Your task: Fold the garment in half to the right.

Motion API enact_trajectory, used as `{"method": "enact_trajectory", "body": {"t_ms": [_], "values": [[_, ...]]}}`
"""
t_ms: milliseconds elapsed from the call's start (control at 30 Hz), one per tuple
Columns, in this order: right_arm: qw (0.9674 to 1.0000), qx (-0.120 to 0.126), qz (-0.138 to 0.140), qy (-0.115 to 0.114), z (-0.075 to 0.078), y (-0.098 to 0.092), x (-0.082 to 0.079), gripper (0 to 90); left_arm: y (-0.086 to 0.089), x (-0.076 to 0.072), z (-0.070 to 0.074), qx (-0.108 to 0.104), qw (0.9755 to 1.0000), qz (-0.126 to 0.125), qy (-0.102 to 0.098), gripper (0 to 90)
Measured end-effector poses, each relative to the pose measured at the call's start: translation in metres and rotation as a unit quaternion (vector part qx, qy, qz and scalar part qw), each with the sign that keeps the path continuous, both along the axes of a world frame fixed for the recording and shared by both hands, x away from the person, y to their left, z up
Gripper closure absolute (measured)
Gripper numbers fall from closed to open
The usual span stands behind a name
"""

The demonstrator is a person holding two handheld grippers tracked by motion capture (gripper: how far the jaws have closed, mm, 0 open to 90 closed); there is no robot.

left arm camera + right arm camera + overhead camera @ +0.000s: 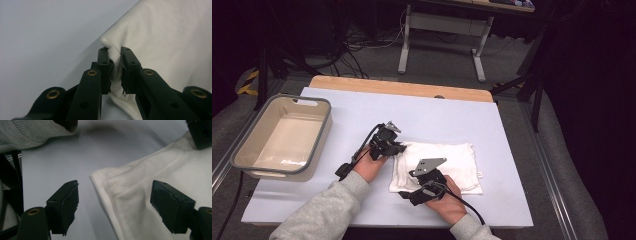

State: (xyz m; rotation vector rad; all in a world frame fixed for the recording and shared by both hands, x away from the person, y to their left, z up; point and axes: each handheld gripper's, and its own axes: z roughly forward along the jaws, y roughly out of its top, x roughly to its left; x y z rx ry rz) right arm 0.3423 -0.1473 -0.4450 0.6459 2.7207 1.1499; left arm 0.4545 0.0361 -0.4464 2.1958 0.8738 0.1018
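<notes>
A folded white cloth [442, 162] lies on the pale blue table top [362, 105], near the front. My left gripper [398, 148] is at the cloth's far left corner and is shut on it. In the left gripper view its jaws [115, 53] pinch a raised fold of the cloth [170, 37]. My right gripper [408, 195] is low at the cloth's near left corner. In the right gripper view it [115, 187] stands open, its jaws wide to either side of that corner of the cloth [150, 170] and not pressing on it.
A beige tub with a grey rim [242, 150] stands at the table's left edge, with nothing in it. A wooden strip [402, 88] runs along the far edge. A grey sleeve [30, 132] shows behind the right gripper's jaws.
</notes>
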Motion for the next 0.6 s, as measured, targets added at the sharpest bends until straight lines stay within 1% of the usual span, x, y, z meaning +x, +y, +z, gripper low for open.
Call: {"method": "enact_trajectory", "body": {"t_ms": [200, 367, 500, 533, 567, 600], "values": [[0.9998, -0.016, 0.006, -0.007, -0.006, 0.009, -0.001, 28.3, 0.0, 0.001, -0.001, -0.002, 1.0, 0.0, 0.003, 79.4], [0.9995, -0.029, 0.009, -0.011, -0.011, 0.013, -0.001, 31.7, 0.0, 0.001, -0.002, 0.001, 1.0, -0.001, 0.005, 79.3], [0.9991, -0.034, 0.002, -0.024, -0.013, 0.016, -0.004, 35.8, 0.001, 0.002, -0.003, -0.001, 1.0, -0.002, 0.007, 79.2], [0.9986, -0.041, 0.004, -0.034, -0.013, 0.016, -0.004, 38.1, 0.001, 0.002, -0.003, -0.003, 1.0, -0.001, 0.007, 79.2], [0.9981, -0.044, 0.0, -0.043, -0.014, 0.016, -0.006, 40.2, 0.001, 0.002, -0.003, -0.001, 1.0, -0.001, 0.009, 79.1], [0.9973, -0.051, -0.001, -0.052, -0.014, 0.017, -0.007, 40.9, 0.001, 0.003, -0.003, -0.001, 0.9999, 0.0, 0.01, 79.0]]}}
